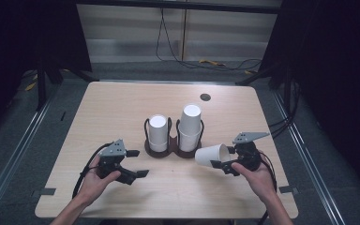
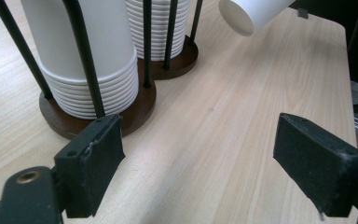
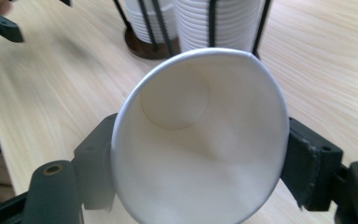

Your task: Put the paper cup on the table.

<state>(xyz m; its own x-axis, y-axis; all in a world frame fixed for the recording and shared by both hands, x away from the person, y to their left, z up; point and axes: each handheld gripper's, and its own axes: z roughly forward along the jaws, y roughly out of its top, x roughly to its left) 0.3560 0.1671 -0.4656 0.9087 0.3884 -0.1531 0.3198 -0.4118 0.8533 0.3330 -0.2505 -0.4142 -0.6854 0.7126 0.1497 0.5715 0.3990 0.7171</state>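
Near the table's point(image 1: 122, 101) front right corner, the right gripper point(image 1: 225, 165) pinches a paper cup point(image 1: 212, 155) sideways, apparently freshly pulled from the stacks point(image 1: 190, 126); the left gripper point(image 1: 136, 163) waits spread, empty.

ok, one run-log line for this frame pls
left gripper: open, holding nothing | right gripper: shut on paper cup, cup on its side, off the table | cup holder: two stacks, right one taller
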